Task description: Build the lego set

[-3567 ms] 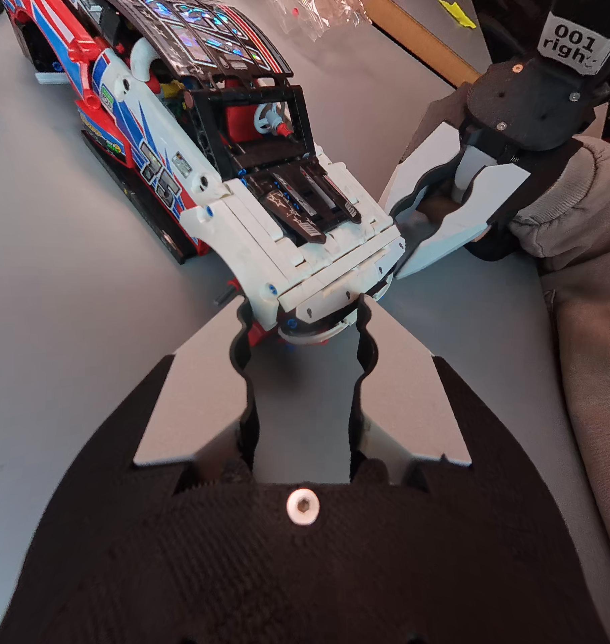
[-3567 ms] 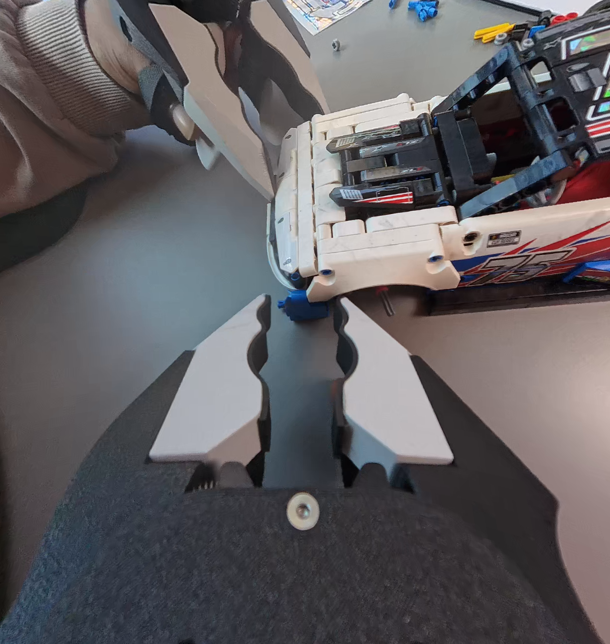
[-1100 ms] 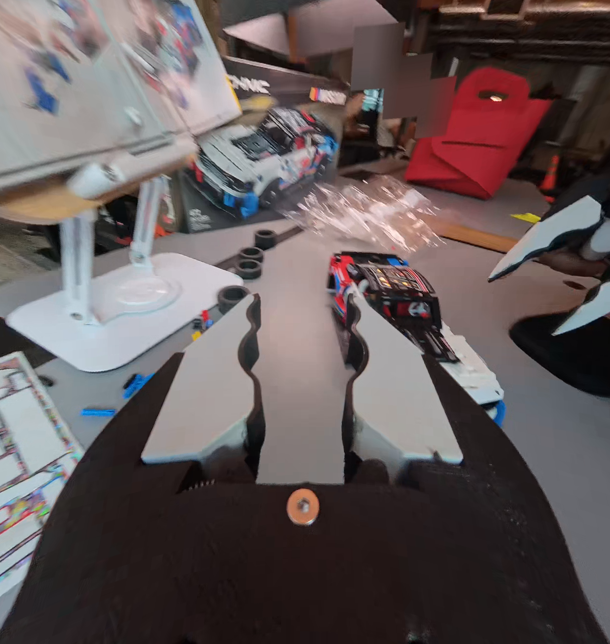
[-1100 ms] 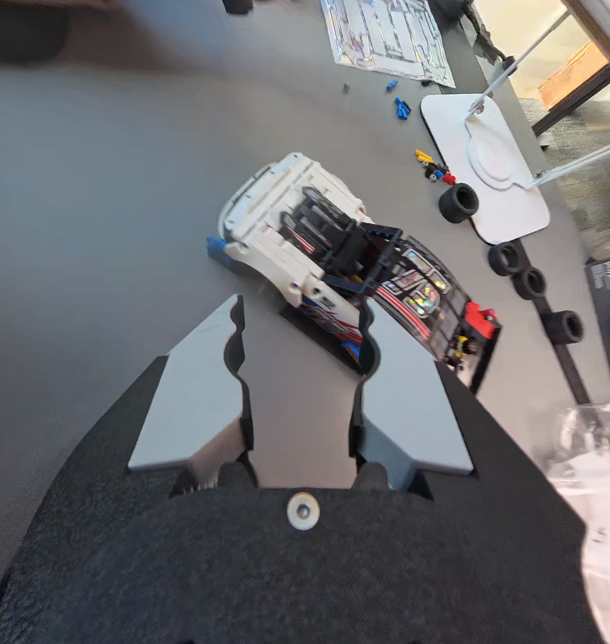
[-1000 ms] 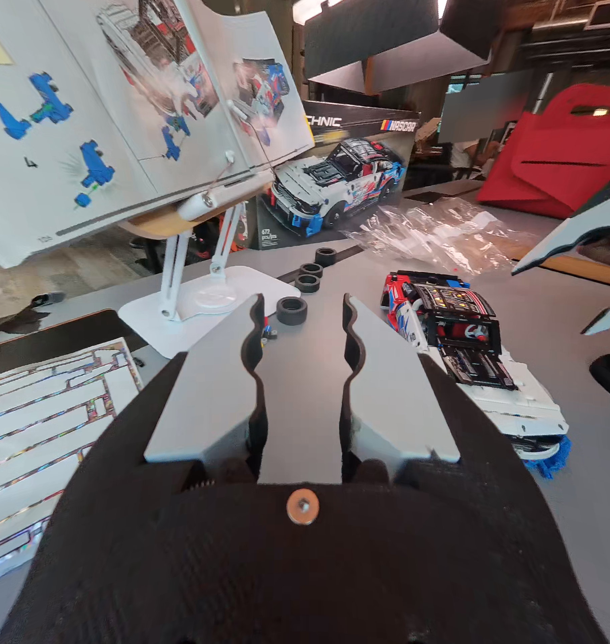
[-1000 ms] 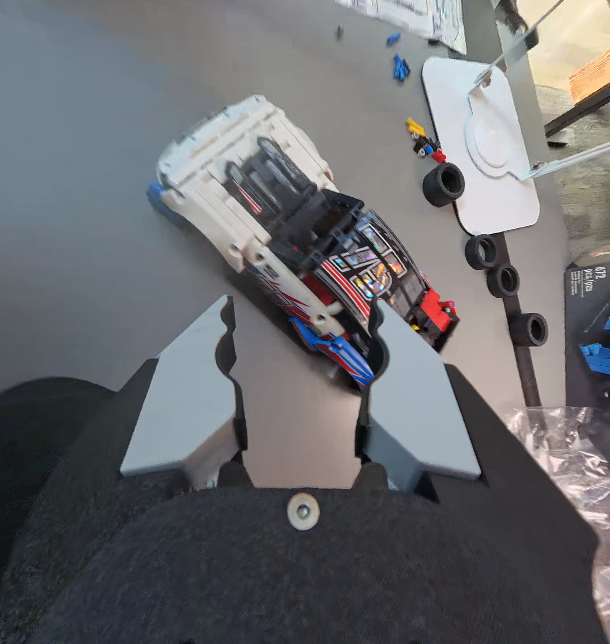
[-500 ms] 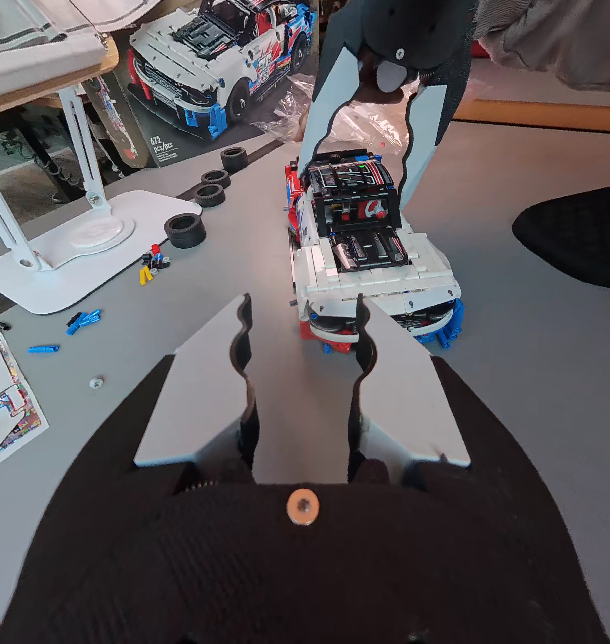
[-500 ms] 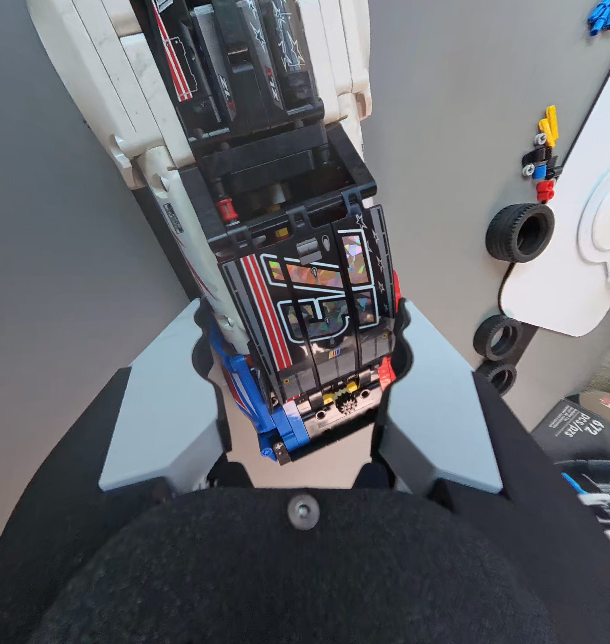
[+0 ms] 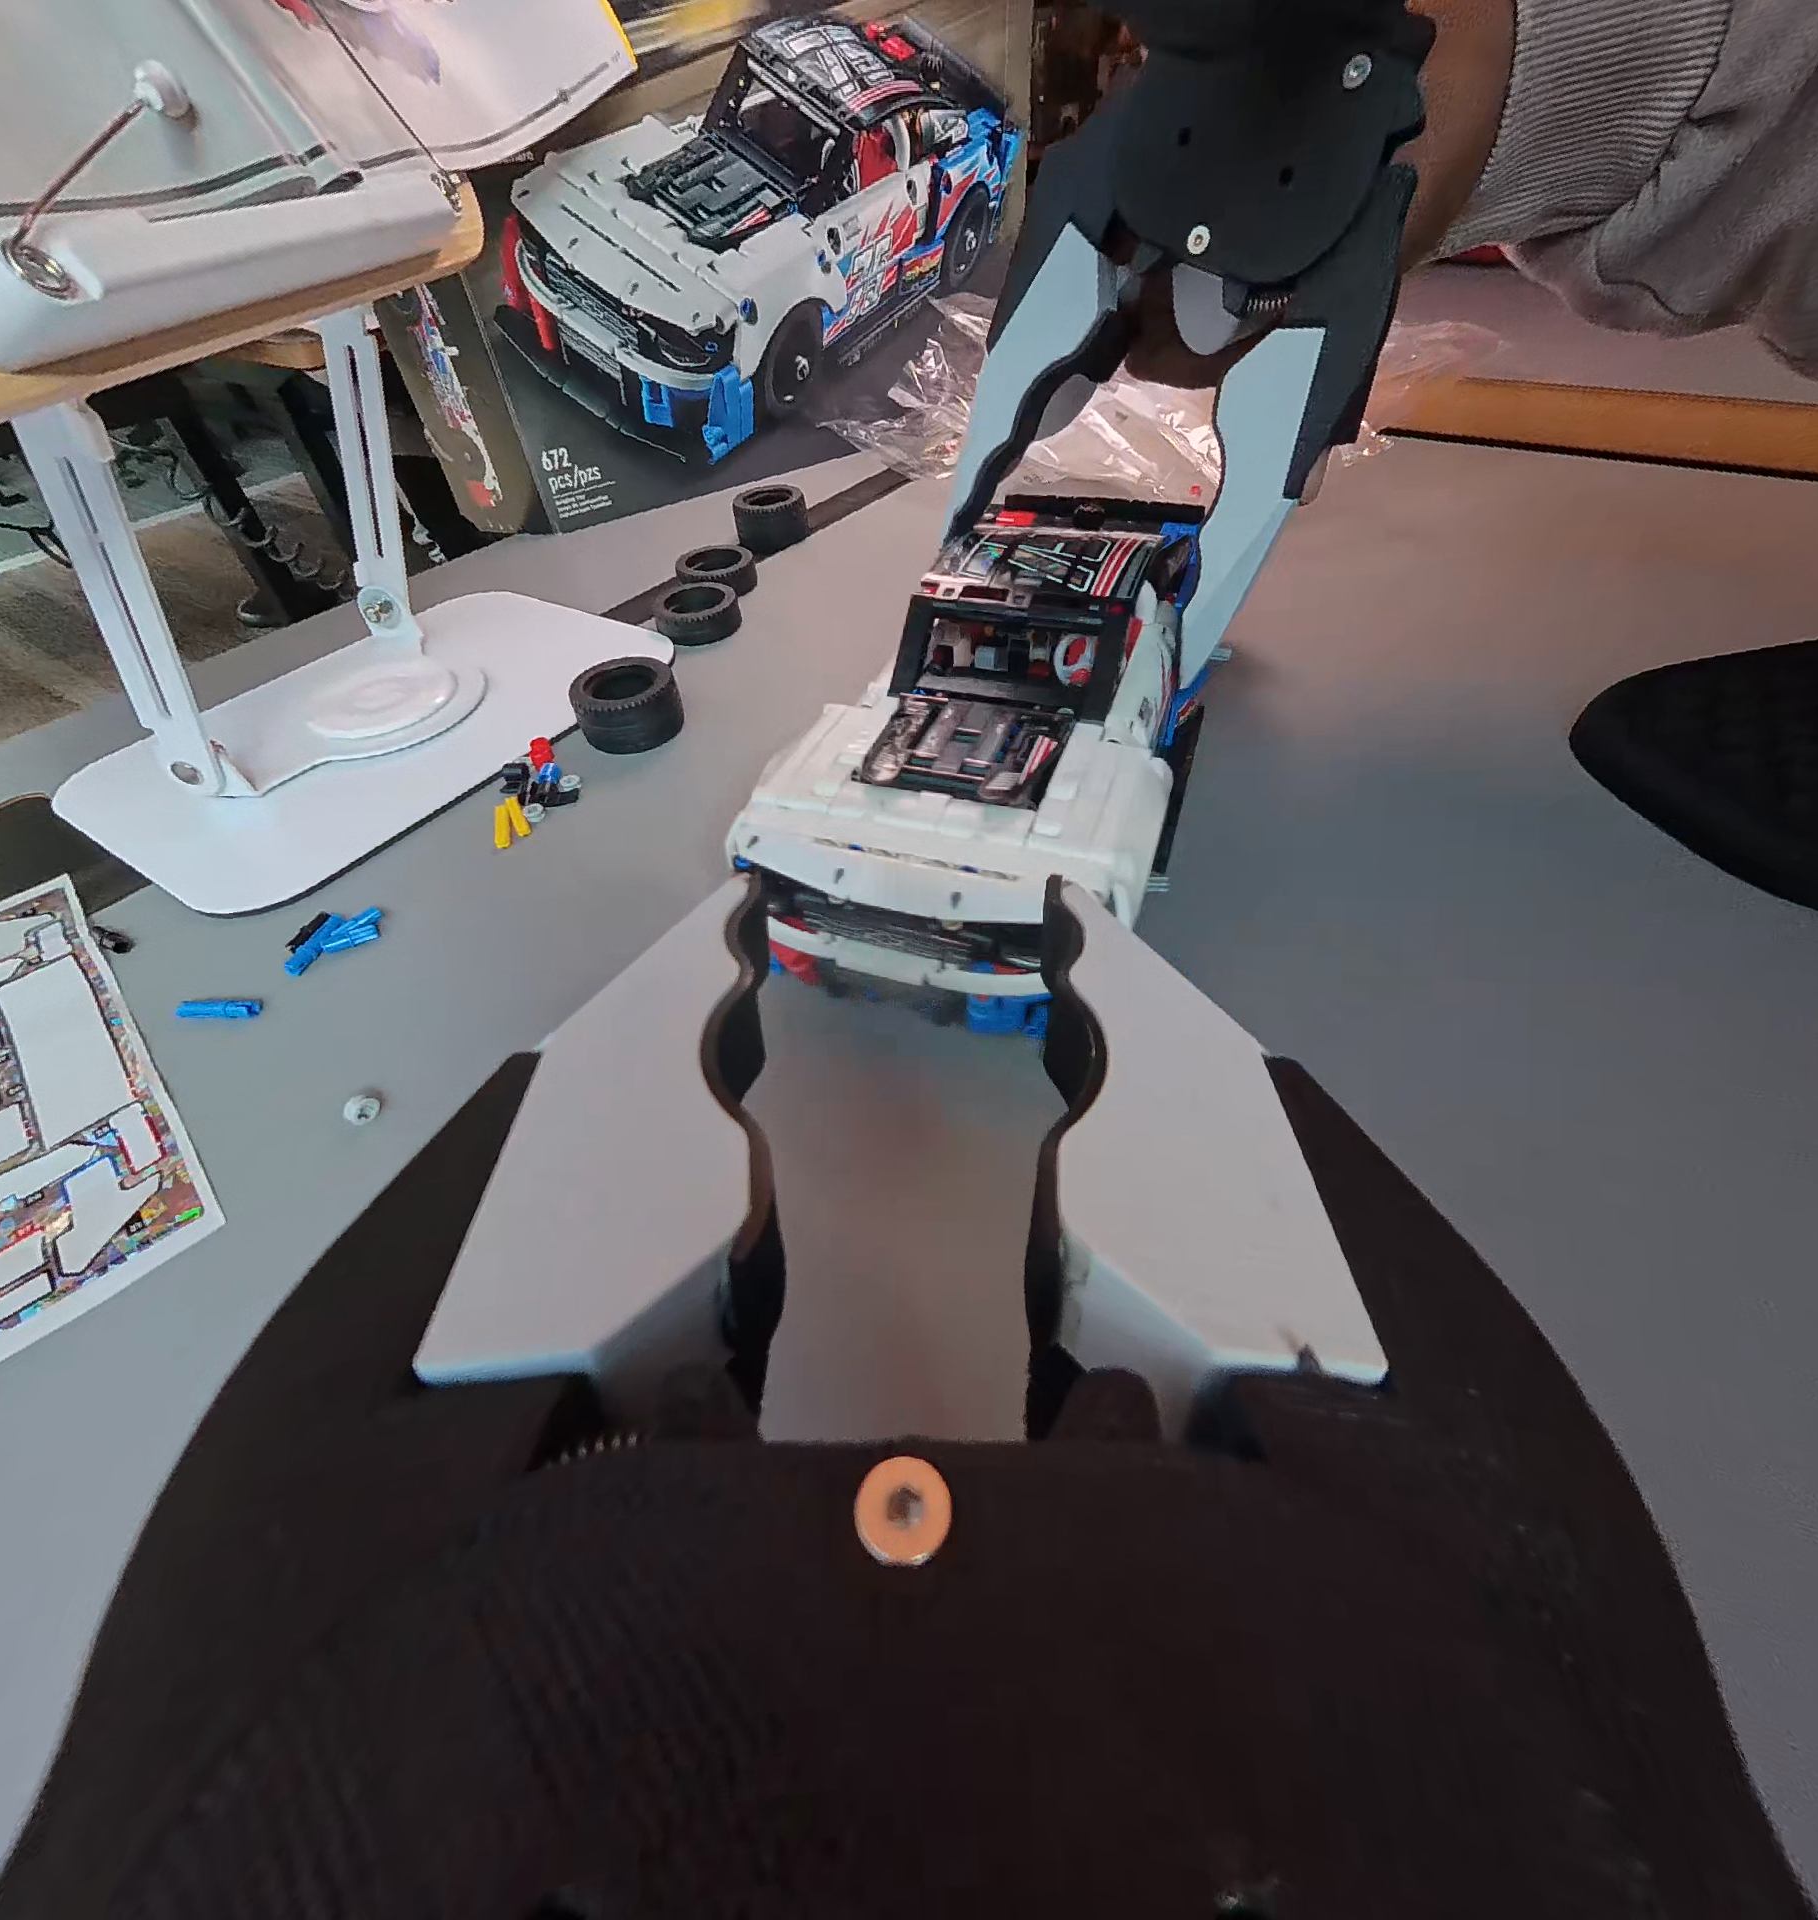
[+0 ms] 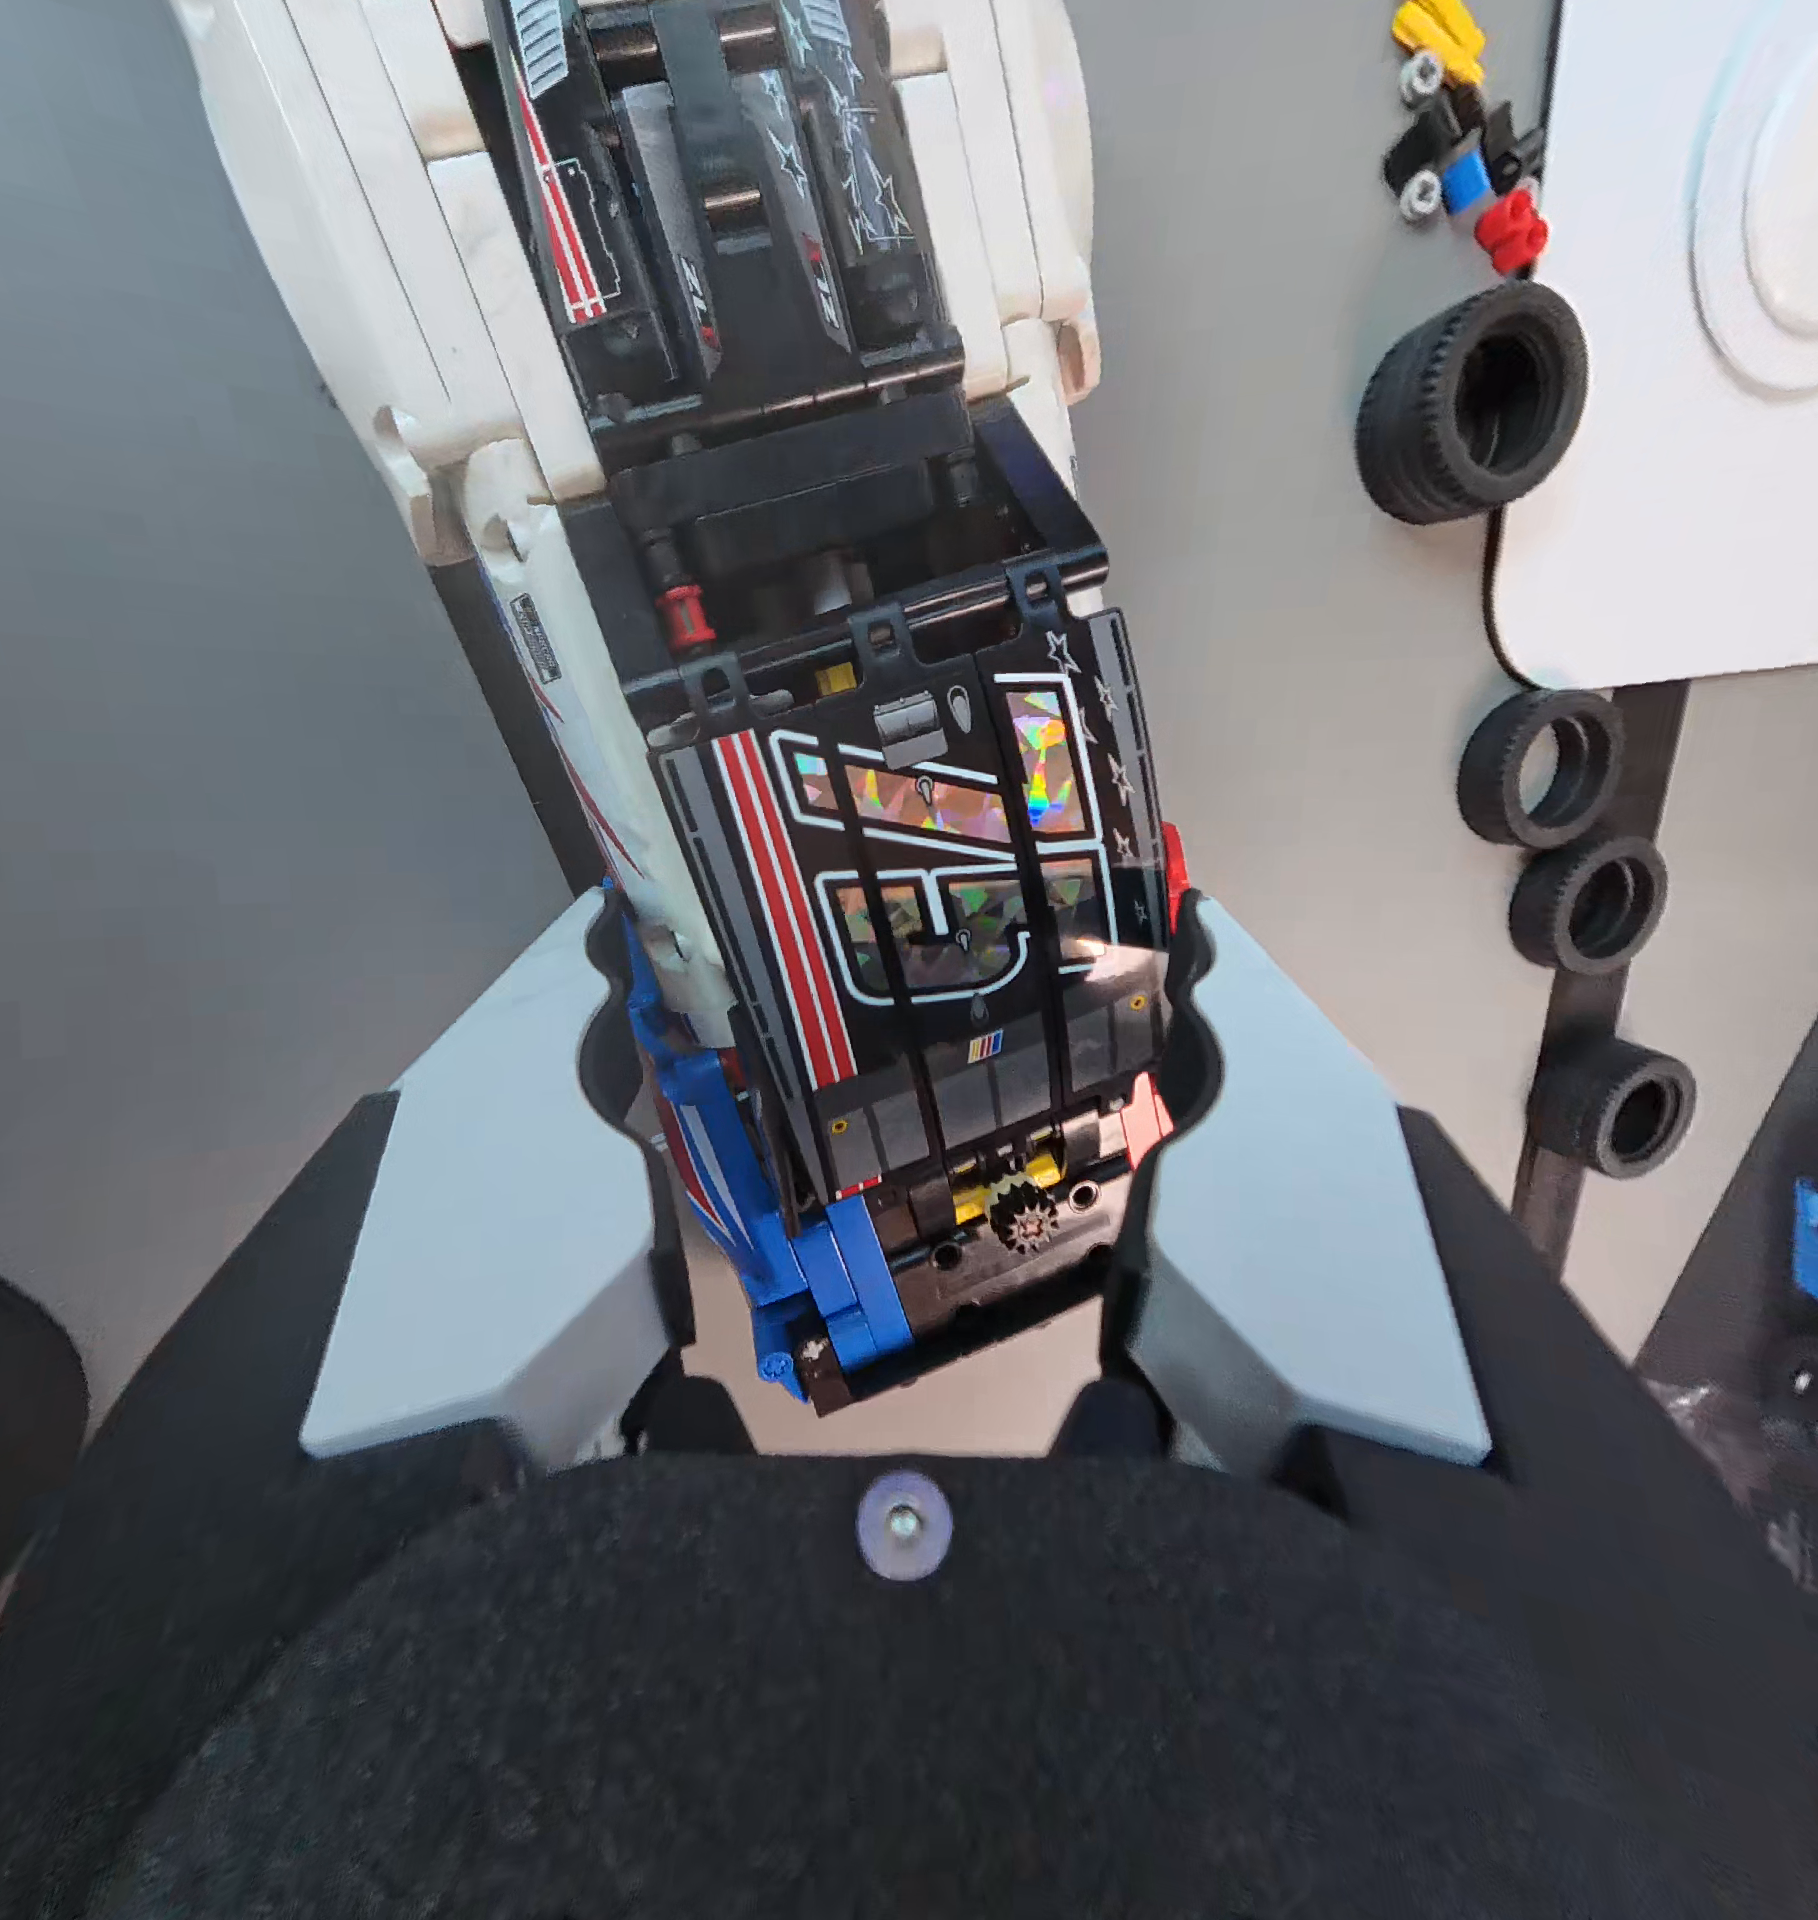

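Note:
The lego car [image 9: 972, 774], white with a black roof and red and blue sides, stands on the grey table [image 9: 1404, 1091]. My left gripper [image 9: 897, 914] is open and empty, its fingertips just short of the car's front bumper. My right gripper [image 9: 1087, 566] comes down from above over the car's rear. In the right wrist view the car's rear [image 10: 915, 935] sits between my right gripper's [image 10: 894, 920] wide-set fingers. Their pads touch the blue side and the red side piece.
Several black tyres [image 9: 626, 709] lie left of the car by a white book stand base [image 9: 365, 727]. Loose small pieces [image 9: 536, 795] and blue pins [image 9: 333, 930] lie nearby. A sticker sheet [image 9: 43, 1143] is at the left, the set's box [image 9: 739, 260] behind, a black pad [image 9: 1736, 769] at the right. My hands' fingertips stand some 20 cm from each other.
Both grippers swung away and returned to the car. My right gripper opened wider and came down around the car's rear. My left gripper moved in toward the front bumper.

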### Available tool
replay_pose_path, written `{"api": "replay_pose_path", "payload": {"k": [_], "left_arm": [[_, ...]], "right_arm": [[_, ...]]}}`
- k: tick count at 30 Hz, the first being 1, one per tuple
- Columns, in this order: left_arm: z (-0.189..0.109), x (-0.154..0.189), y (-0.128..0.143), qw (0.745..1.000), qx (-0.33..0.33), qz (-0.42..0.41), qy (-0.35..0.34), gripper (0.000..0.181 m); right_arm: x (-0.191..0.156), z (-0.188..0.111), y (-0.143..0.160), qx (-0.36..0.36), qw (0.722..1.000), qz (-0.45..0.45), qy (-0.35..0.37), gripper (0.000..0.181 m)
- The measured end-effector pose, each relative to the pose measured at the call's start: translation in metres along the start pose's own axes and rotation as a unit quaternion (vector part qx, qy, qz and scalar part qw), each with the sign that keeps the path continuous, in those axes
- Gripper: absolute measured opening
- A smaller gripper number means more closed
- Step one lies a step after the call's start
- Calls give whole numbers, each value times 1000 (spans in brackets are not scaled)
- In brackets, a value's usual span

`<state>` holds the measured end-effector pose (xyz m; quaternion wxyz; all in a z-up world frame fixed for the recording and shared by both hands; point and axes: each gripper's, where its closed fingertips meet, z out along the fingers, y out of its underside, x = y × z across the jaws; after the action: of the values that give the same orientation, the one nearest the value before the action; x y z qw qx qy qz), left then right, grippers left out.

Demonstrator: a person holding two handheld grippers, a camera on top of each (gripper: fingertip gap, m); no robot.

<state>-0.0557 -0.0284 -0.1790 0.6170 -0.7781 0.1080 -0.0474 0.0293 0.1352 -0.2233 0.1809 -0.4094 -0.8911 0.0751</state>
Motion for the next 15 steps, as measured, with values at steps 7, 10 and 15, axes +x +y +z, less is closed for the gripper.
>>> {"api": "replay_pose_path", "payload": {"k": [7,10,15], "left_arm": [[-1,3,0,1000,-1,9,3,50],[-3,0,-2,1000,3,5,-1,50],[-6,-7,-4,1000,10,-3,-17,50]], "right_arm": [[6,2,-3,-1,1000,19,7,100],[7,3,-4,1,1000,18,7,100],[8,4,-8,20,999,28,18,101]]}}
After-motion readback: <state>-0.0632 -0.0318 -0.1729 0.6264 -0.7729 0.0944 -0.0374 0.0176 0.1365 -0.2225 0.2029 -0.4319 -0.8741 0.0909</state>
